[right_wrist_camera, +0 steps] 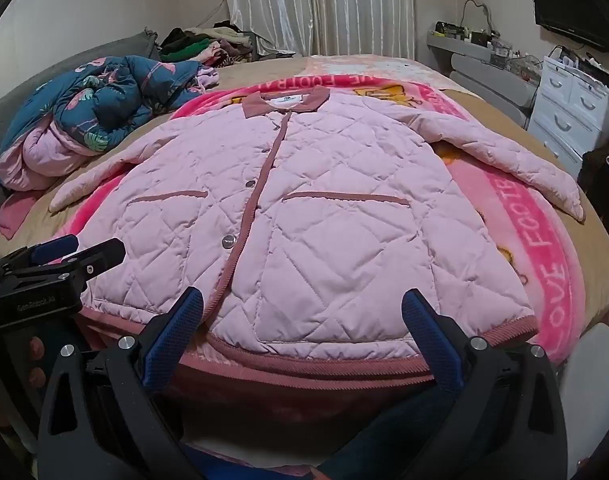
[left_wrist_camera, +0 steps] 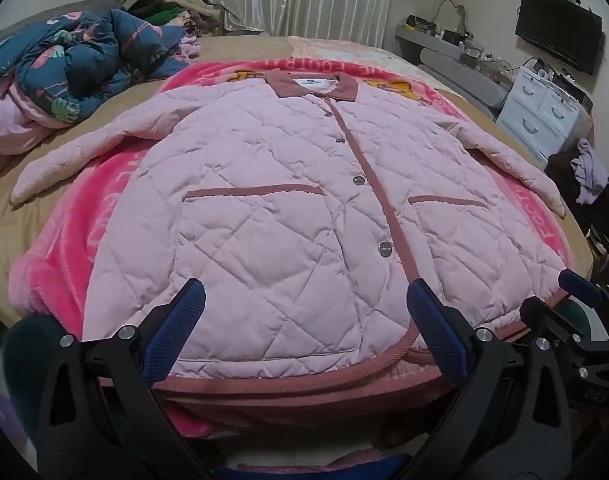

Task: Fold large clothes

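A pale pink quilted jacket (left_wrist_camera: 288, 208) (right_wrist_camera: 324, 216) with dusty-rose trim, collar and snap buttons lies flat and face up on a bright pink blanket (left_wrist_camera: 68, 264) (right_wrist_camera: 544, 248), both sleeves spread out to the sides. My left gripper (left_wrist_camera: 304, 300) hovers open over the left half of the hem, nothing between its blue pads. My right gripper (right_wrist_camera: 302, 306) hovers open over the right half of the hem, also empty. In the left wrist view the right gripper (left_wrist_camera: 580, 304) shows at the right edge; in the right wrist view the left gripper (right_wrist_camera: 72, 252) shows at the left edge.
A rumpled blue flamingo-print quilt (left_wrist_camera: 84, 64) (right_wrist_camera: 100, 96) lies at the bed's far left, with a clothes heap (left_wrist_camera: 168, 8) behind it. White drawers (left_wrist_camera: 540, 108) (right_wrist_camera: 572, 108), a cluttered shelf and a wall TV (left_wrist_camera: 556, 28) stand to the right. Curtains hang at the back.
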`<state>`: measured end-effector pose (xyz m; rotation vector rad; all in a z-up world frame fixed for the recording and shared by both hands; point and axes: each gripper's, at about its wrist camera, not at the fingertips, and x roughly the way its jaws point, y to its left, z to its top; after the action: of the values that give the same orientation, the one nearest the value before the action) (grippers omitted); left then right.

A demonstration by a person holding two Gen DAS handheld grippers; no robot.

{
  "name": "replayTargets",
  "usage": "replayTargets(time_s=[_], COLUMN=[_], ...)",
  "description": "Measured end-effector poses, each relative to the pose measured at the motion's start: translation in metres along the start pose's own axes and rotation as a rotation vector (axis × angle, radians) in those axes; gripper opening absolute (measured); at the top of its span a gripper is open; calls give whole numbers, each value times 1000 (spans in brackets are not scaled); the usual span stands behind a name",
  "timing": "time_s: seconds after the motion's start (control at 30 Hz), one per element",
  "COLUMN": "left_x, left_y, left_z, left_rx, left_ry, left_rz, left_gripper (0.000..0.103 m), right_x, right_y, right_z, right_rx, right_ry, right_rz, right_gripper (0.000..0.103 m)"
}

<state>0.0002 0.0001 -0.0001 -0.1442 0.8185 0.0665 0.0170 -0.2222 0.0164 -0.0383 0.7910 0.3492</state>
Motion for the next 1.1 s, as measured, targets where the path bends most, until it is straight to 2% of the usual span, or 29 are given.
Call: replayTargets(time_s=[1.1], left_x=[-8], left_y=[-1], left_z=[1], left_rx=[6], left_ry=[-14], left_rz=[15], left_gripper=[95], right_x=[-1], right_y=[2], right_z=[-1], right_rx=[-3], right_ry=[8], right_rz=[2], right_gripper=[99])
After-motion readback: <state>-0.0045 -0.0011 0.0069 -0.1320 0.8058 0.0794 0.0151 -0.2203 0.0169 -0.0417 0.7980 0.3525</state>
